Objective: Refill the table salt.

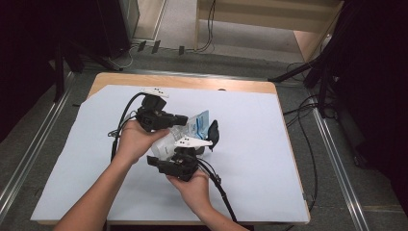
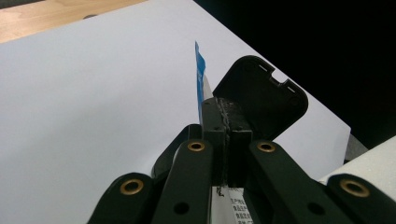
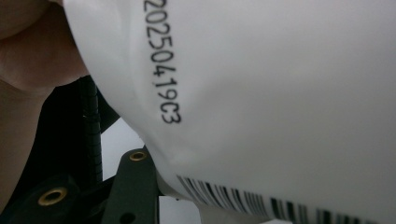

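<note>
From above, a white pouch (image 1: pixel 179 137) with a blue end lies mid-table between both grippers. The left gripper (image 2: pixel 227 122) has its jaws clamped on the pouch's thin blue-and-white edge. In the right gripper view, the pouch is glossy white with a printed black code and barcode, pressing against the right gripper's (image 1: pixel 155 162) jaws, whose grip I cannot tell.

the pouch (image 1: pixel 185 132) sits near the middle of the bench (image 1: pixel 250 159), lifted between both tools. the left tool (image 1: pixel 180 120) is at its 10 o'clock, the right tool (image 1: pixel 166 161) at its 6 o'clock. a cap (image 1: pixel 212 133) lies just beside the pouch at 3 o'clock.
</note>
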The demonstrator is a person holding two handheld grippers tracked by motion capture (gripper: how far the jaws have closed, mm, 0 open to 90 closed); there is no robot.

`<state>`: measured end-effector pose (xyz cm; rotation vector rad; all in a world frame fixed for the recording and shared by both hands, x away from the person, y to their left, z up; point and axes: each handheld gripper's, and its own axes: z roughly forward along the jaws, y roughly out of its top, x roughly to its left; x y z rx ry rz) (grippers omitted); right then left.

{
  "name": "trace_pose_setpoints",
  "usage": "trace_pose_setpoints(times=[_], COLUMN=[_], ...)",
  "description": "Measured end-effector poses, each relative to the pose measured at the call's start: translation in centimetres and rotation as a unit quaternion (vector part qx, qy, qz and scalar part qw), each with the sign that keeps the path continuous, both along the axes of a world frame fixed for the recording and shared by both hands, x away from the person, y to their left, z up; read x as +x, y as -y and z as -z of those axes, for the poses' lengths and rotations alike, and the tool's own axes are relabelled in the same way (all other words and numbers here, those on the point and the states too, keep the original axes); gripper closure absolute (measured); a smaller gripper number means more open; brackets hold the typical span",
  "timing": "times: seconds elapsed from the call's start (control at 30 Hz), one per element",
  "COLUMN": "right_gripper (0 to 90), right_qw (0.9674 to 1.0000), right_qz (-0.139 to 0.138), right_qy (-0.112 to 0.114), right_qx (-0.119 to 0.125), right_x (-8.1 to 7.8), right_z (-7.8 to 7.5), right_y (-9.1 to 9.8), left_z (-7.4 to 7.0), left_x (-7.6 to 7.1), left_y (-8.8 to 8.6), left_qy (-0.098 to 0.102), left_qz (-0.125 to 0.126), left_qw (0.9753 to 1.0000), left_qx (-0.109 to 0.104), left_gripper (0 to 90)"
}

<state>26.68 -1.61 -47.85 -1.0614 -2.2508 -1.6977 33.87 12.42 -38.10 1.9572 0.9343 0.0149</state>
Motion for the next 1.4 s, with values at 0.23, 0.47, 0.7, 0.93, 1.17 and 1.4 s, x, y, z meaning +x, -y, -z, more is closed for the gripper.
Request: trace_pose_setpoints(times=[0.23, 0.47, 0.7, 0.93, 1.17, 1.4], right_gripper=[62.1, 62.1, 61.9, 62.0, 61.7, 63.1], right_qw=[1.0000, 1.0000, 1.0000, 1.0000, 0.9999, 0.9999], right_qz=[-0.003, -0.004, -0.004, -0.004, -0.007, -0.007], right_qy=[-0.001, 0.001, 0.005, 0.002, 0.004, 0.004], right_qx=[-0.001, -0.003, -0.006, -0.009, -0.010, -0.010], right_x=[0.07, 0.05, 0.10, 0.19, 0.20, 0.30], right_z=[-0.15, -0.20, -0.12, -0.04, 0.00, 0.04], right_y=[0.00, -0.09, -0.10, -0.12, -0.18, -0.16], left_z=[-0.24, -0.24, -0.14, -0.03, -0.02, -0.06], left_x=[-0.01, 0.02, 0.07, 0.12, 0.10, 0.05], left_y=[0.10, 0.03, 0.04, 0.05, -0.02, 0.05], left_qy=[0.000, -0.002, 0.000, -0.001, 0.000, 0.001], left_qz=[0.000, 0.002, 0.001, 0.004, 0.004, 0.005], left_qw=[1.0000, 1.0000, 1.0000, 1.0000, 1.0000, 1.0000], left_qx=[0.009, 0.008, 0.008, 0.007, 0.006, 0.008], left_gripper=[90.0, 90.0, 90.0, 90.0, 90.0, 90.0])
